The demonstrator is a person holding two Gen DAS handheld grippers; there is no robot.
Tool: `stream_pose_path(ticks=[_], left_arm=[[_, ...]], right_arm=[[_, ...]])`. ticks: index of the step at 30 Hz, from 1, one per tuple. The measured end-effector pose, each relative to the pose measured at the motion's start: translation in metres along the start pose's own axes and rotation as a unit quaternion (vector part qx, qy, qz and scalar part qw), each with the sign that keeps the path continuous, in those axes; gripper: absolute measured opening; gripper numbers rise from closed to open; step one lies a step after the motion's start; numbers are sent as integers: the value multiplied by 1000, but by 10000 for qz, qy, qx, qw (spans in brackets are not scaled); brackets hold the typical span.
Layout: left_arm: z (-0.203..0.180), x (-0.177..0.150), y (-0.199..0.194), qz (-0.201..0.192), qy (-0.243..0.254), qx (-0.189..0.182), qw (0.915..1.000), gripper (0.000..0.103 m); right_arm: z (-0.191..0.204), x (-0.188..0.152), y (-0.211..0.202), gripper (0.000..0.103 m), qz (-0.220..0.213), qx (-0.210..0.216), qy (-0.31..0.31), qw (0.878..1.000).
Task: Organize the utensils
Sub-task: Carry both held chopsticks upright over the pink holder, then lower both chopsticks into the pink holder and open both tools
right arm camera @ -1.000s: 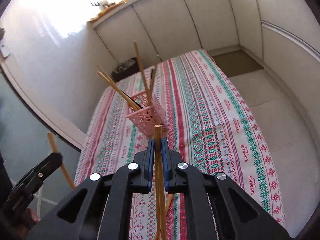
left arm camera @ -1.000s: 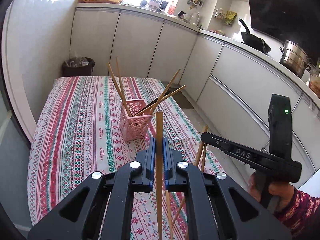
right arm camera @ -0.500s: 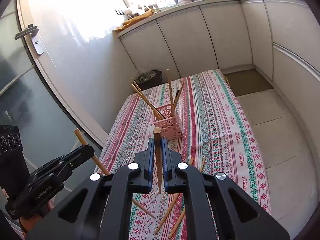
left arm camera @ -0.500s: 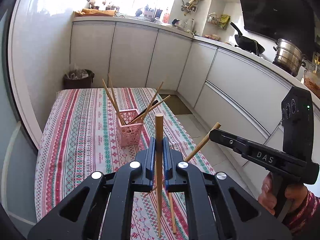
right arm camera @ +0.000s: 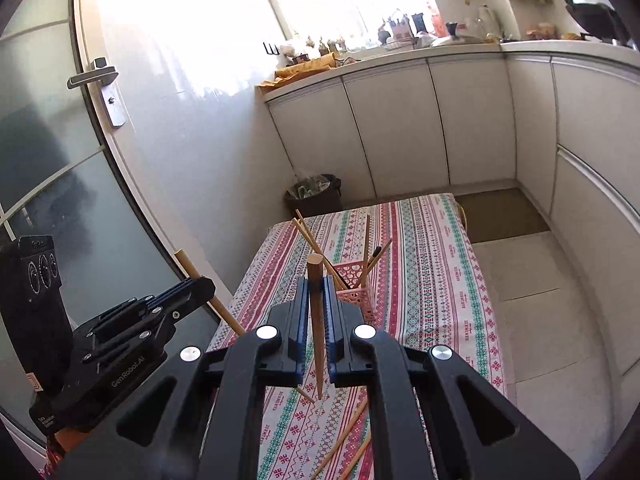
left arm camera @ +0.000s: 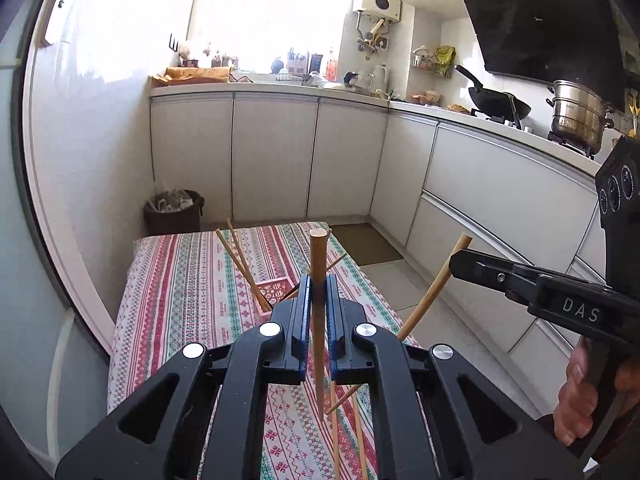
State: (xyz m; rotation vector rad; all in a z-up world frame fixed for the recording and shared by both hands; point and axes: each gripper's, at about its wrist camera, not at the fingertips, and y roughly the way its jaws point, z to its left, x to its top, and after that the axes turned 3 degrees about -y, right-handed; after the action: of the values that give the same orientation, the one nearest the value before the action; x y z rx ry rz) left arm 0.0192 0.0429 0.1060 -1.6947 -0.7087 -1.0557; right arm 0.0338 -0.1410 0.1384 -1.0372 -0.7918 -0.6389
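While each claw, left [left arm camera: 319,292] and right [right arm camera: 316,292], pinches one chopstick upright, others stand in the basket [right arm camera: 356,280].

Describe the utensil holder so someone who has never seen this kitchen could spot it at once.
Start at the table with the red, green and white patterned cloth, set in the corner of the white cabinets. Near its middle stands a small pink basket with lattice walls. It is the only upright container there, with several chopsticks fanning out of it, while others lie loose on the cloth.
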Motion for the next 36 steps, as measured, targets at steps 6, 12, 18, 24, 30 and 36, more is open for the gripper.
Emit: stream_pose_path(ticks=[6,12,18,24,30,36], left_arm=[[-4,32,4,-301,161,145,9993,6],[0,60,26,-526,189,294,9980,6],[20,76,63,-571,-39,351,9977,6],[36,82,102,-511,-52,458,9976,6],[52,74,134,-378,-113,502,9980,6],[67,57,154,-125,-467,442,9979,17]], right_arm=[[10,32,1,7,-265,-116,-301,9991],[8,69,24,7,-405,-231,-409,9981],[-3,92,67,8,-383,-290,-407,9980],[-9,101,112,8,-356,-353,-534,9973],[-16,92,149,8,-299,-303,-521,9977],[-29,74,169,9,-117,-398,-372,9984]])
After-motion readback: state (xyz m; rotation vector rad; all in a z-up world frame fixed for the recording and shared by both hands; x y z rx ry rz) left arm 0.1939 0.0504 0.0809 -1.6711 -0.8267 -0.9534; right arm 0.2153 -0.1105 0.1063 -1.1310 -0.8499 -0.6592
